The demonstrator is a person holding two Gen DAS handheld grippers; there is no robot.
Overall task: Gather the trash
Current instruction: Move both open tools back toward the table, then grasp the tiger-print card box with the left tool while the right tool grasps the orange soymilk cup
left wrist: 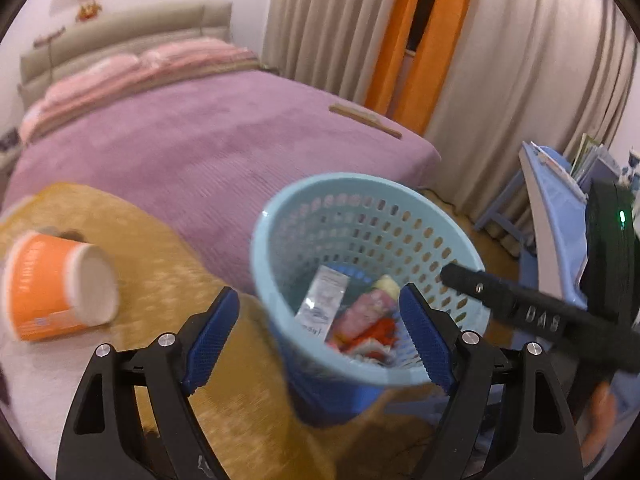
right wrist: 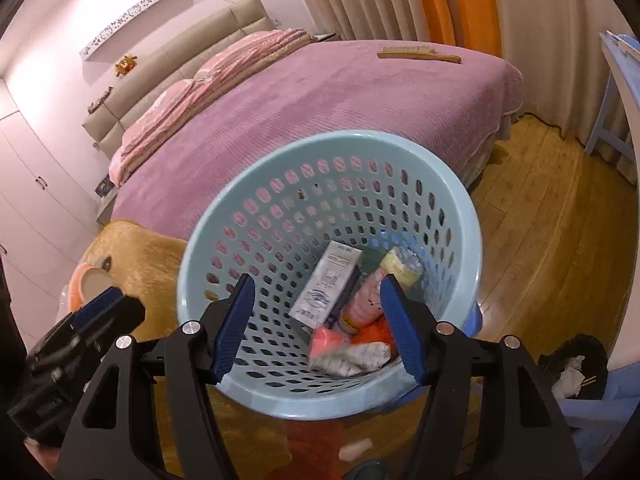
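One cup left: orange cup (left wrist: 60,286) lies on its side on the yellow rug (left wrist: 168,272), left of the left gripper (left wrist: 320,336), white base toward it.
Nearer hand: left, by my reading.
Bin: one blue basket (right wrist: 208,248) beside the bed (right wrist: 320,112), holding one white box (right wrist: 328,284) and several wrappers.
Fingers: left spread, empty; right gripper (right wrist: 318,326) spread, empty, over the basket.

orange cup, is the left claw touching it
Apart. The left wrist view shows the orange cup lying on its side on the rug, with bare rug between it and the open left claw.
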